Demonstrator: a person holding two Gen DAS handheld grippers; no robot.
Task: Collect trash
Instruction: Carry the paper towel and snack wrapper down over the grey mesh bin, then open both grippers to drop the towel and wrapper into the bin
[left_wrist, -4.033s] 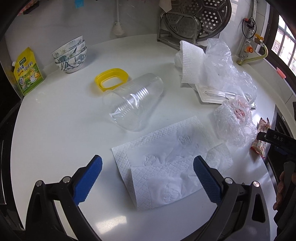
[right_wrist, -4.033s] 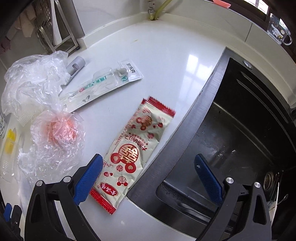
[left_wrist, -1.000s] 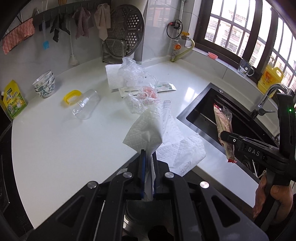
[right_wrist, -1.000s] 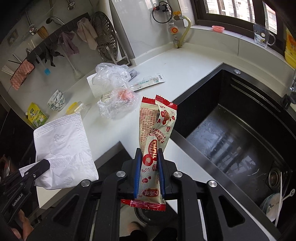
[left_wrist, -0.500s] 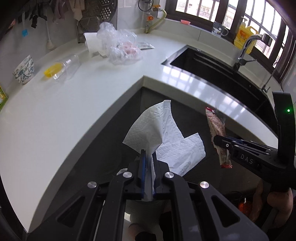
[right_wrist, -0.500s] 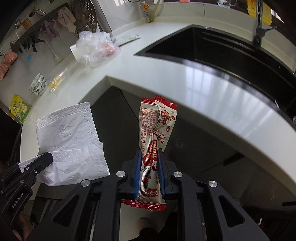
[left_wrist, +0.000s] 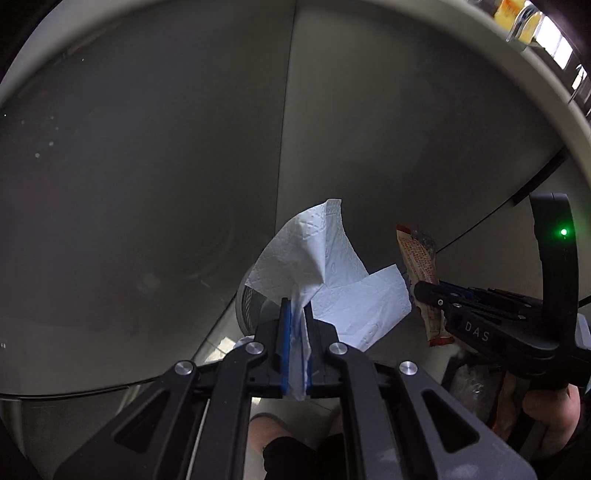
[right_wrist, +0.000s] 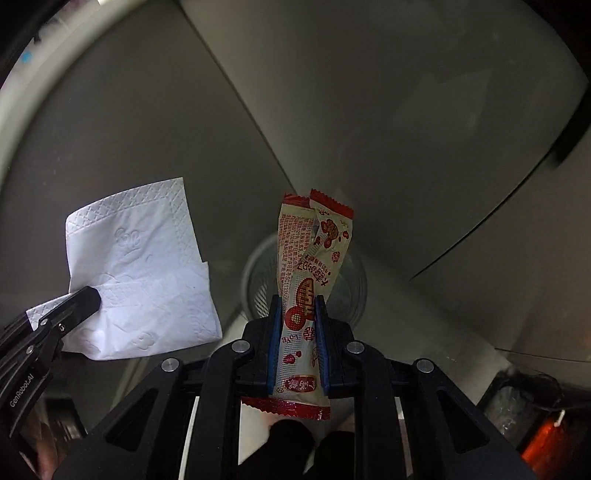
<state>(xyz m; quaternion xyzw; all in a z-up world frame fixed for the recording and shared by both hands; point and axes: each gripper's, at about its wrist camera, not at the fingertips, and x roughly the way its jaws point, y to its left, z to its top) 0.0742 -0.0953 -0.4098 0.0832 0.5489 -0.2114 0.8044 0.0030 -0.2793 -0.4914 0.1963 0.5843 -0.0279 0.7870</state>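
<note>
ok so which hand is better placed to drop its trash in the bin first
Right, probably. In its own view the right tongs hold the snack wrapper squarely in line with the trash bin. The left tongs' paper towel covers most of the bin there, hiding the alignment.

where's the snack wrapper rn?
Clamped in the right gripper, the snack wrapper hangs over the waste bin, right of the paper towel.

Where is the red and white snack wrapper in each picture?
Left wrist view: snack wrapper on the right, pinched by the right hand-held gripper.
Right wrist view: wrapper in the centre, sticking up.
Shared landmark: white paper towel, and the round bin below.
</note>
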